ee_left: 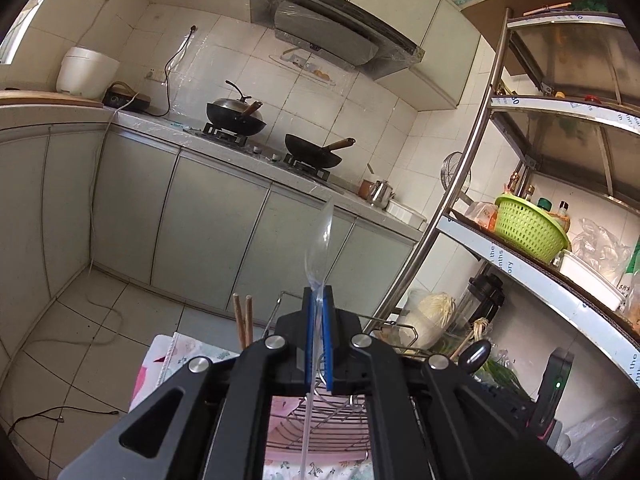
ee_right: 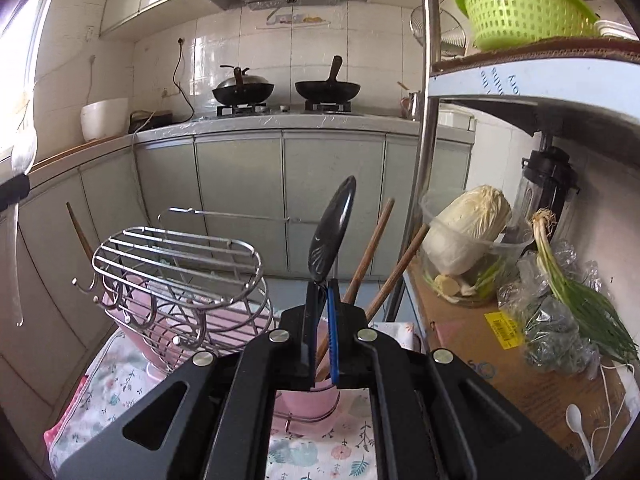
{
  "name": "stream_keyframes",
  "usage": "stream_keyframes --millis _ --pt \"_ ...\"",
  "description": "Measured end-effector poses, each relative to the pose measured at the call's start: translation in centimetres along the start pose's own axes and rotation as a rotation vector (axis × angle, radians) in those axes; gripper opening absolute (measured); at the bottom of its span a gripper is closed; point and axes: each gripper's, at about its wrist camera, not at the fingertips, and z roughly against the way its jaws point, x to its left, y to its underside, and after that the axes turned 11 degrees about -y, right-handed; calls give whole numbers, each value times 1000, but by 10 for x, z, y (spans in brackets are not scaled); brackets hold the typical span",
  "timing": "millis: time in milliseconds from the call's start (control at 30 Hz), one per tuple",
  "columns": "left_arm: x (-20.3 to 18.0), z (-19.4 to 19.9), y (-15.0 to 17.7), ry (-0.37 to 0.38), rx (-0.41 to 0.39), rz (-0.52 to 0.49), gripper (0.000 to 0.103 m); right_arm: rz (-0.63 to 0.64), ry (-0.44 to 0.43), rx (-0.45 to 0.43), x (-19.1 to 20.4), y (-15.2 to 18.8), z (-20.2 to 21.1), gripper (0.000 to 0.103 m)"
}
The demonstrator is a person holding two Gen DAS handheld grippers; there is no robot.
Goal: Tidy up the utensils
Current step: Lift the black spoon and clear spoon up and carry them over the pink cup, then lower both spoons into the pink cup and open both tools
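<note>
Only at right wrist: black spoon (ee_right: 334, 228) pinched; left jaws pinch clear spoon (ee_left: 320, 248).

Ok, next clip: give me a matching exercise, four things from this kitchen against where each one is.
Things:
1. clear plastic spoon
2. black spoon
3. green basket
4. white spoon

Places:
A. lying on the cardboard-lined lower shelf
B. in the right hand-held gripper
C. on an upper shelf
D. in the left hand-held gripper

Pairs: 1-D, 2-B, 3-C, 4-A
</note>
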Motion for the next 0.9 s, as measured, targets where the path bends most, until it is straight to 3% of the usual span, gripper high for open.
stream_keyframes --millis 200,400,667,900 --pt "-9 -34 14 -20 -95 31 3 -33 -26 25 1 19 -5 5" --pt "-12 -74 36 -105 -152 -2 3 -75 -39 29 -9 29 -4 5" --pt "-14 -97 54 -151 -260 -88 3 -83 -58 29 -13 28 -8 5" --pt "-9 -90 80 -161 -234 -128 3 -85 -72 48 -8 33 -14 5"
